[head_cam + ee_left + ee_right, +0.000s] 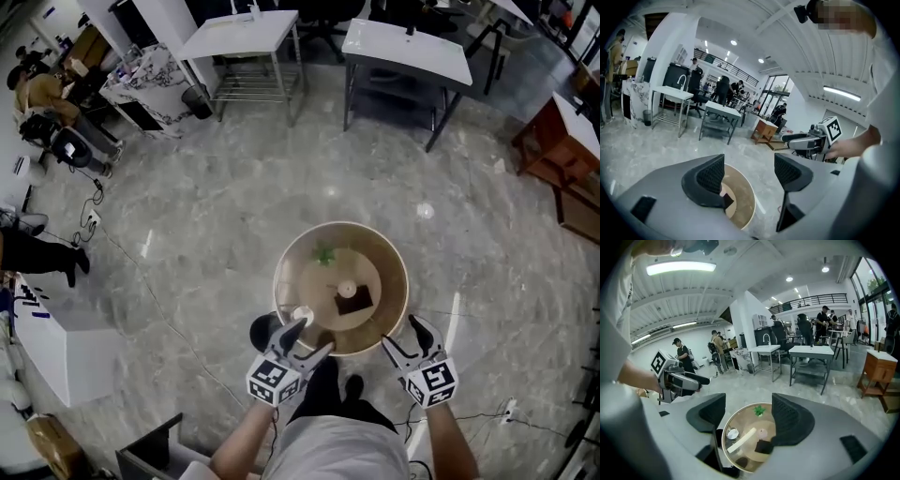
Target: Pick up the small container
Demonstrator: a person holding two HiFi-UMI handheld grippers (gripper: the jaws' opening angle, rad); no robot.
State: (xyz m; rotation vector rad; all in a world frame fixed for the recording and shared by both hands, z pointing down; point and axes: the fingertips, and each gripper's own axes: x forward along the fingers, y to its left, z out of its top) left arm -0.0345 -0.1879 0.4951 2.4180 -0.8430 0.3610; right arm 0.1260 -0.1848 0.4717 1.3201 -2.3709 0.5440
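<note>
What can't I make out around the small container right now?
- Head view: the small container is tiny and the left claw overlaps its near side; contents unreadable.
- Left gripper view: the round table sits mostly behind one finger; container hidden.
- Right gripper view: the dark block is partly behind a finger of the right claw.

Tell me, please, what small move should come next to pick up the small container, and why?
Probably ease the left gripper forward and down to straddle the small container: its jaws stand open and empty, and the container sits just ahead of it at the round table's near-left edge, farther from the right gripper.
</note>
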